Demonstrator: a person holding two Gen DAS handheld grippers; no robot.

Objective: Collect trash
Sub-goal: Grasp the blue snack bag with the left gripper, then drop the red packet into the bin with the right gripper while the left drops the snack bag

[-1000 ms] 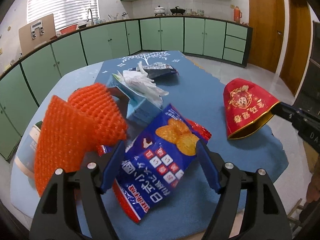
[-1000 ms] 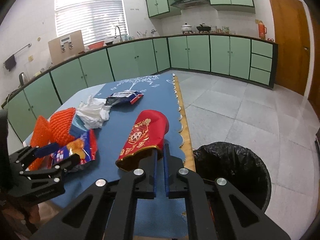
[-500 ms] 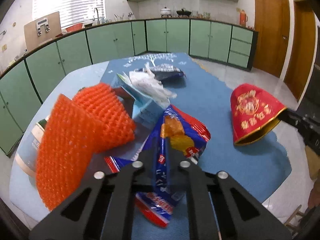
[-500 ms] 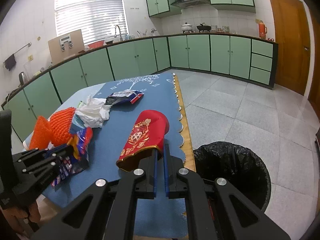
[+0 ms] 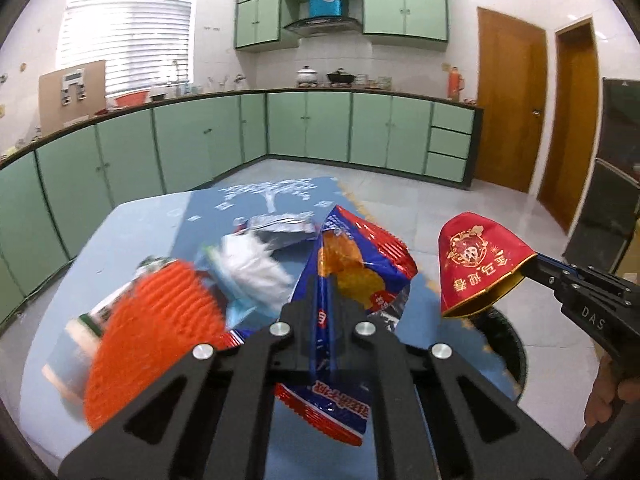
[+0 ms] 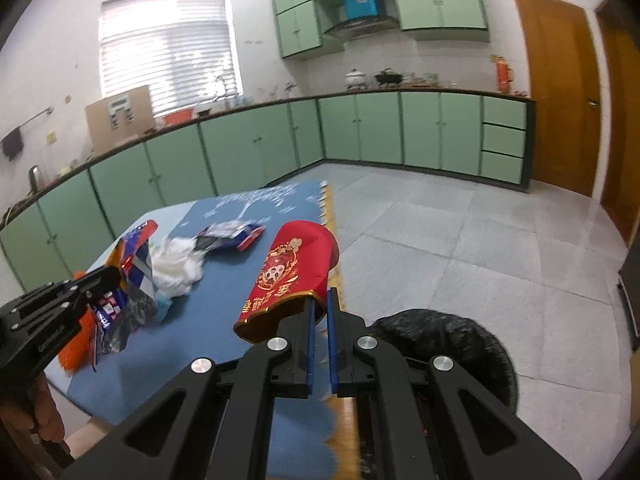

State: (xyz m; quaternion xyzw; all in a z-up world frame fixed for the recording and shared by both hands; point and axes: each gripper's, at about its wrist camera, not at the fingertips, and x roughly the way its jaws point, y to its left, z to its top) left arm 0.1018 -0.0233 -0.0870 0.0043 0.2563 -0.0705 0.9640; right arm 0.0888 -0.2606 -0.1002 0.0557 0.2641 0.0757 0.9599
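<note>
My left gripper (image 5: 323, 300) is shut on a blue and red snack bag (image 5: 356, 268), which hangs crumpled above the blue table (image 5: 160, 220). The same snack bag (image 6: 132, 280) and left gripper (image 6: 108, 280) show at the left of the right wrist view. My right gripper (image 6: 320, 300) is shut on the gold rim of a red paper cup (image 6: 292, 272), lifted over the table's right edge. From the left wrist view the red cup (image 5: 476, 260) hangs at the right. A black-lined trash bin (image 6: 448, 344) stands on the floor below the right gripper.
Orange foam netting (image 5: 152, 340), white crumpled plastic (image 5: 252, 268), a light blue carton (image 6: 164, 304) and a silver-blue wrapper (image 6: 232, 234) lie on the table. Green cabinets (image 5: 320, 132) line the far walls. Tiled floor (image 6: 460, 240) lies open to the right.
My left gripper closed on the snack bag and lifted it off the table. My right gripper rose and shifted with the red cup, closer to the bin.
</note>
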